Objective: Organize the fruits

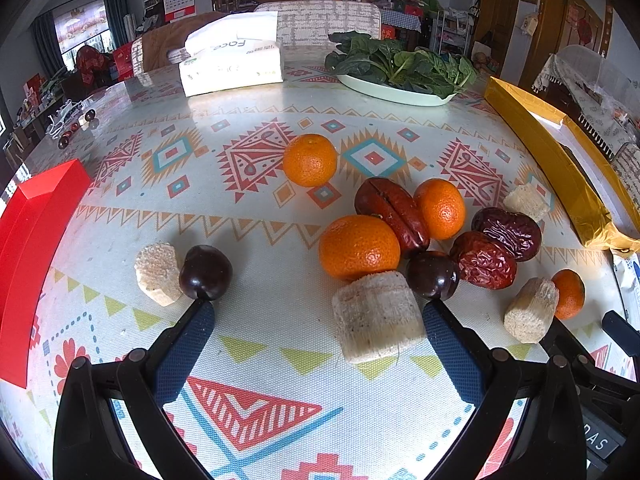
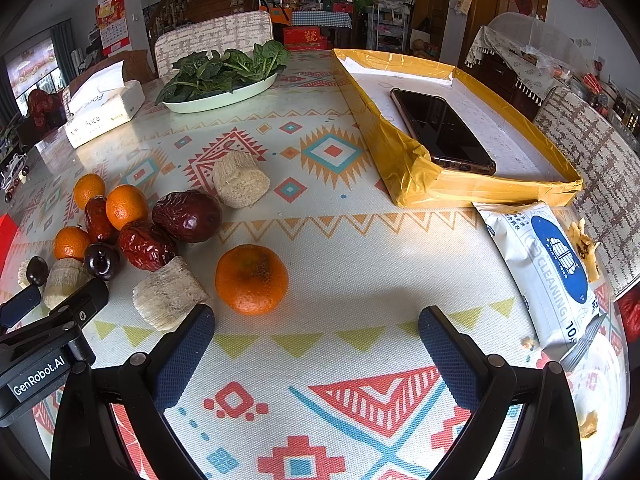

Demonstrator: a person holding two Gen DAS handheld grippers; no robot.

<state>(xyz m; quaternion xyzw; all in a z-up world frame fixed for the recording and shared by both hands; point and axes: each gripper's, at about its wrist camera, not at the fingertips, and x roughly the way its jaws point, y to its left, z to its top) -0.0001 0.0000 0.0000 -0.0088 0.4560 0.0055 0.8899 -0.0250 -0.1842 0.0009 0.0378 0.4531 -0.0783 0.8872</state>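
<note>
Fruits lie loose on the patterned tablecloth: several oranges [image 1: 359,247], red dates [image 1: 483,260], dark cherries [image 1: 205,272] and pale sugarcane chunks [image 1: 377,317]. My left gripper [image 1: 318,304] is open and empty; a sugarcane chunk lies between its fingers and a cherry [image 1: 433,275] sits at the right fingertip. My right gripper [image 2: 316,314] is open and empty, just behind an orange [image 2: 251,279] and a sugarcane chunk [image 2: 170,293]. The same pile of dates [image 2: 187,216] and oranges [image 2: 126,206] shows at the left of the right wrist view.
A red box [image 1: 32,236] stands at the table's left edge. A yellow tray [image 2: 408,168] holding a phone [image 2: 440,130] lies at the right. A plate of greens [image 1: 400,66], a tissue pack [image 1: 230,62] and a wipes pack [image 2: 548,268] are also on the table.
</note>
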